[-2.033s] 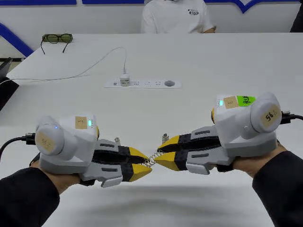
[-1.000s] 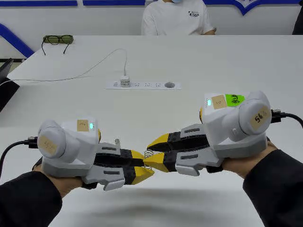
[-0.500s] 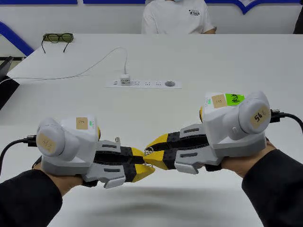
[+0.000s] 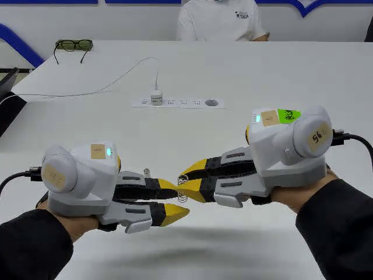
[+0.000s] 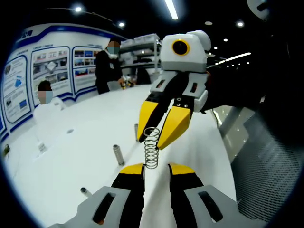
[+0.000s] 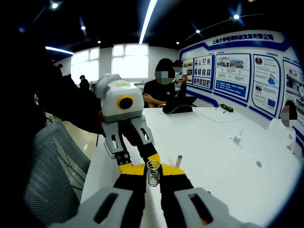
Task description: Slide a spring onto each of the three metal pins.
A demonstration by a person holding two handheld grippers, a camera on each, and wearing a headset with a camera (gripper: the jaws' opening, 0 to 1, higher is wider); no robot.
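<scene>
Pinched the spring [image 5: 151,148] near upright in the closed right tool [image 6: 153,169] above the desk [image 4: 245,87], just ahead of the open left tool [image 5: 157,168], with a standing pin [image 5: 118,154] off toward the left tool's side, probably needing a sideways carry.

The left gripper [image 4: 182,199] and right gripper [image 4: 180,184] meet tip to tip with a spring [image 5: 151,149] between them, closing that gap. A metal pin [image 4: 146,172] stands just behind. Farther back, bare table [image 4: 250,87] lies open up to the power strip [image 4: 178,103].
</scene>
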